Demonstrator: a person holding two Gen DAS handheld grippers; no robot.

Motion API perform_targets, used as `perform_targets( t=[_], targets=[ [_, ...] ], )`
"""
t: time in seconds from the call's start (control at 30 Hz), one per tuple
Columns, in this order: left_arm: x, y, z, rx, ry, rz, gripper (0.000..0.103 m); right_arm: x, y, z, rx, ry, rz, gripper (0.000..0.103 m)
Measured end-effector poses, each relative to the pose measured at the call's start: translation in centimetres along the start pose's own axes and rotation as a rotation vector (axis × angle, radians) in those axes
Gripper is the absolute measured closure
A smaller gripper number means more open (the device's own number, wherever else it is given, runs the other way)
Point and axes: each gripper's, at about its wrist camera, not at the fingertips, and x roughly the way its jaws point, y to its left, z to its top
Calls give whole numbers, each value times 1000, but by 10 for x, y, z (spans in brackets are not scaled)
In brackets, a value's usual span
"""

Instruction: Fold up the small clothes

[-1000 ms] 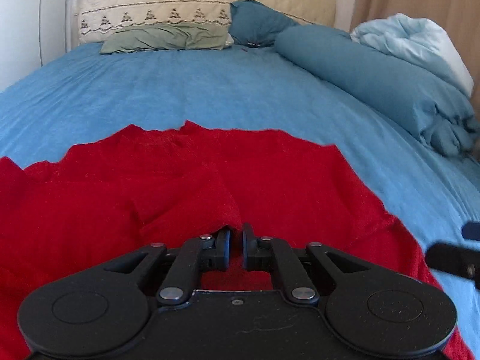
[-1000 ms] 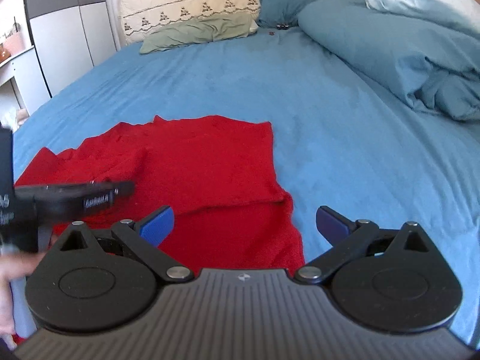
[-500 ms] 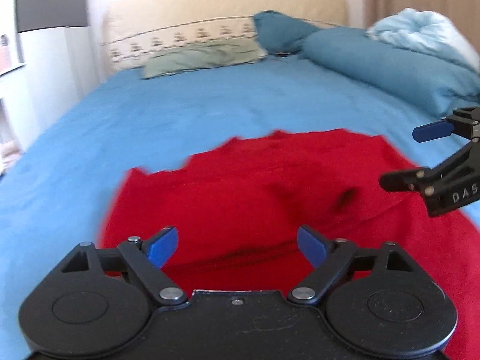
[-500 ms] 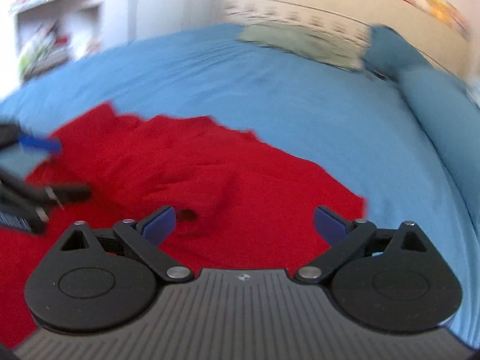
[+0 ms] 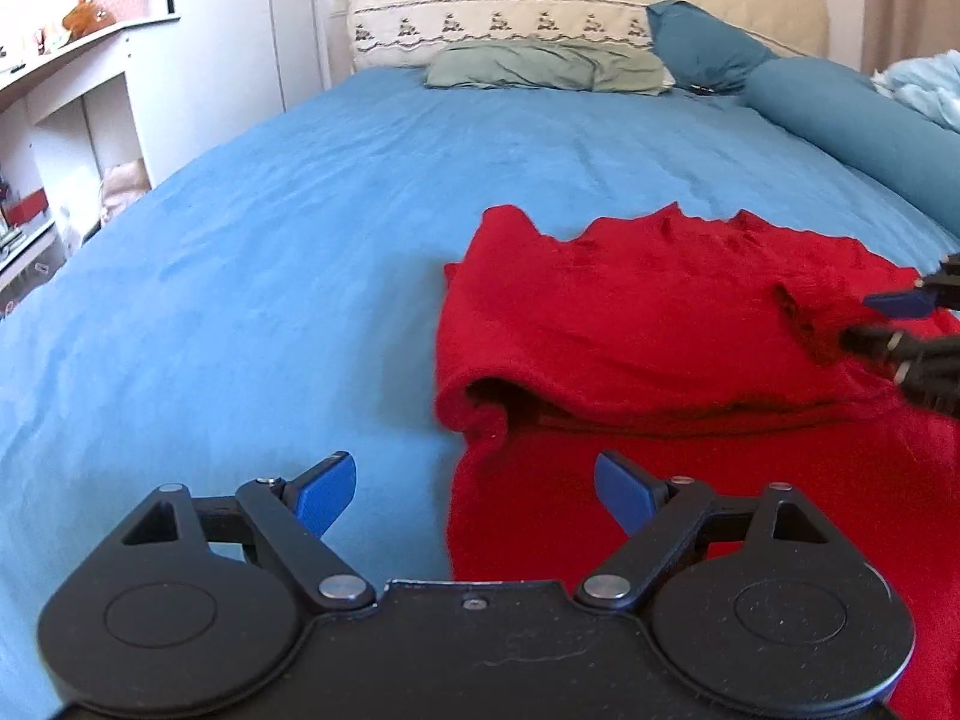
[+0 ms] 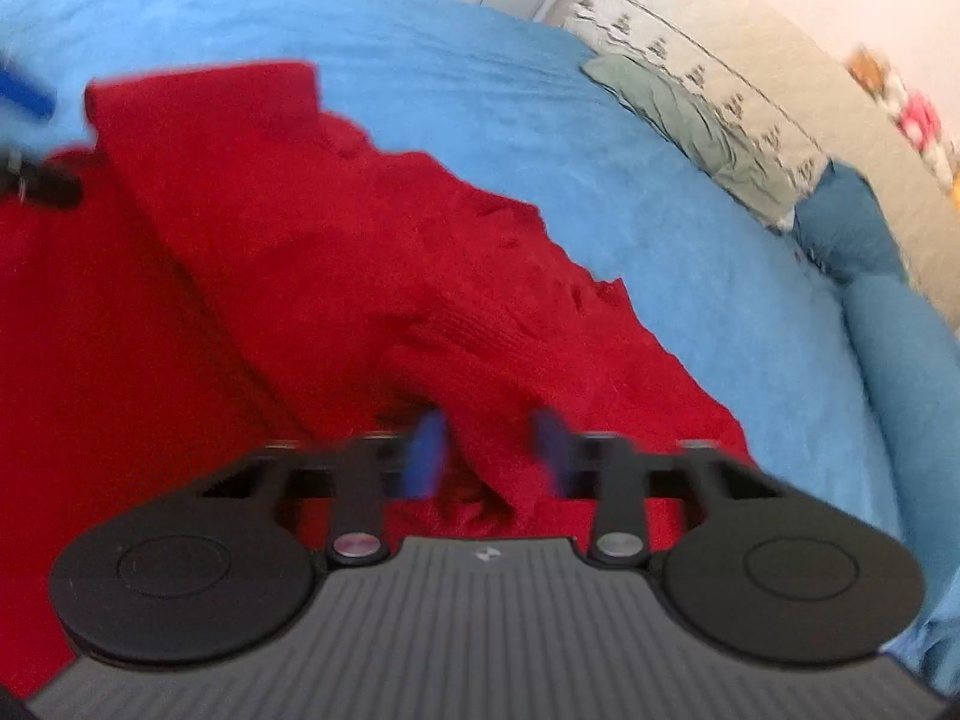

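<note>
A red knitted garment [image 5: 660, 324] lies partly folded on the blue bed sheet [image 5: 270, 276], with a rolled fold at its left edge. My left gripper [image 5: 474, 495] is open and empty, hovering over the garment's near left edge. My right gripper [image 6: 489, 450] is half closed, its blurred blue pads on either side of a raised ridge of the red garment [image 6: 336, 276]. It also shows at the right edge of the left wrist view [image 5: 900, 324], at the garment's right part. The left gripper's blue pad [image 6: 24, 96] shows at the far left of the right wrist view.
A green pillow [image 5: 546, 63], a teal pillow [image 5: 702, 48] and a cream headboard [image 5: 576, 0] are at the bed's far end. A rolled teal duvet [image 5: 852, 120] lies along the right side. White shelves [image 5: 72, 96] stand left of the bed.
My left gripper let go of the garment, opened and moved left to its edge. My right gripper moved onto the garment and its jaws have narrowed around a ridge of cloth.
</note>
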Motion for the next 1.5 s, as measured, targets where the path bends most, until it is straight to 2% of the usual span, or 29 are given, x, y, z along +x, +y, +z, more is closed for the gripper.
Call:
perform_targets(
  t=[0.13,0.23,0.3,0.37,0.47,0.53,0.6,0.7,0.73,0.77,0.8,0.83,0.87,0.93,1.03,1.13,1.27,1.43,1.5],
  targets=[
    [2,3,5,-12,-10,0,13,-9,-41,-4,282,-28,-21,75],
    [5,4,7,-18,-16,5,13,-14,-79,-26,546,-34,-3,73],
    [8,5,7,-24,-15,8,13,-13,-94,-46,689,-16,31,62],
    [12,7,7,-31,-9,8,13,-12,-97,-65,750,3,63,39],
    [12,8,4,-41,-3,12,13,-13,-91,-77,761,-10,90,26],
    [13,10,3,-43,0,15,13,-16,-88,-80,778,-29,94,22],
    [14,10,3,-45,3,20,13,-12,-93,-82,840,-35,92,22],
    [15,12,5,-52,5,25,13,-9,-102,-88,1000,-59,97,24],
    [15,13,5,-53,5,27,13,-7,-106,-90,1051,-64,94,32],
    [16,13,5,-53,5,30,13,-5,-108,-90,1084,-55,77,52],
    [16,13,5,-51,5,35,13,-2,-111,-89,1095,-37,61,63],
    [18,13,5,-49,6,42,13,0,-113,-87,1080,-14,47,81],
    [19,13,5,-48,6,49,13,2,-116,-84,1052,7,30,82],
    [20,13,6,-47,7,60,14,-2,-123,-76,998,-2,7,82],
    [23,16,6,-53,9,70,15,-18,-149,-73,974,-41,-79,82],
    [24,17,4,-63,14,72,15,-25,-173,-87,970,-31,-142,82],
    [25,13,0,-37,12,96,15,-17,-174,-111,928,29,-102,82],
    [24,14,-2,-41,17,94,14,-16,-164,-136,933,27,-86,80],
    [24,13,-2,-32,16,99,14,-23,-160,-139,914,21,-101,68]
  ],
)
